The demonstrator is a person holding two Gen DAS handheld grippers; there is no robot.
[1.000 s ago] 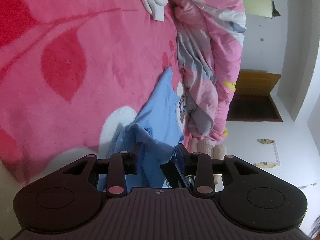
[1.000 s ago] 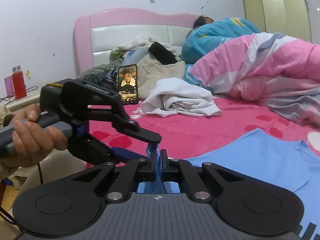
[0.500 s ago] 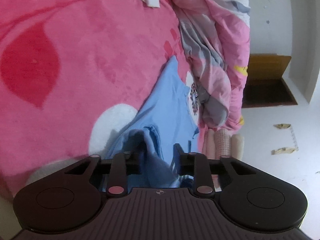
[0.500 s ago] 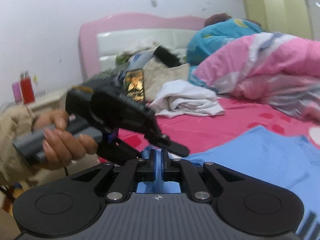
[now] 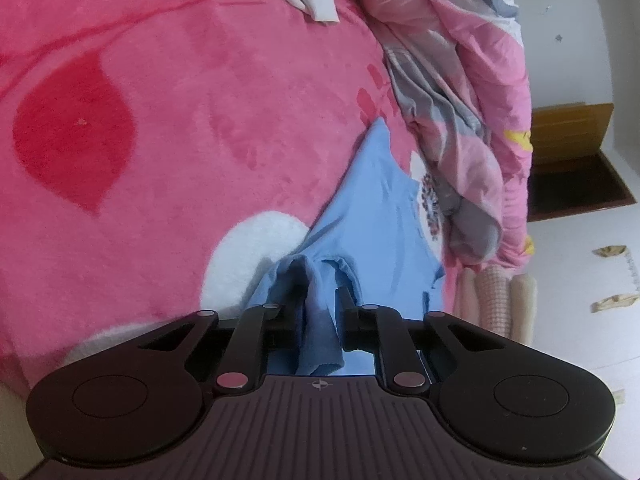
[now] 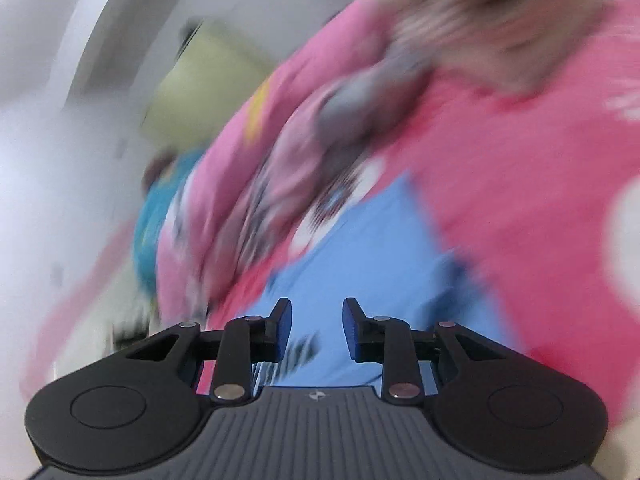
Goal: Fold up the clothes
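Up close in the left wrist view, the left tool has been closing and now pinches a bunched fold of the blue shirt, whose near end is hidden behind it. The shirt lies on the pink bed blanket, its long axis running away toward the rumpled quilt.

Right wrist view is heavily blurred; the right tool has been opening, empty, above the shirt.

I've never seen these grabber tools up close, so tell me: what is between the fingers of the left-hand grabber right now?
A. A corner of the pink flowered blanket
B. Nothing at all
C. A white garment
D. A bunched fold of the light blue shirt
D: in the left wrist view, the left gripper pinches a gathered fold of the light blue shirt, its jaws having just been closing.
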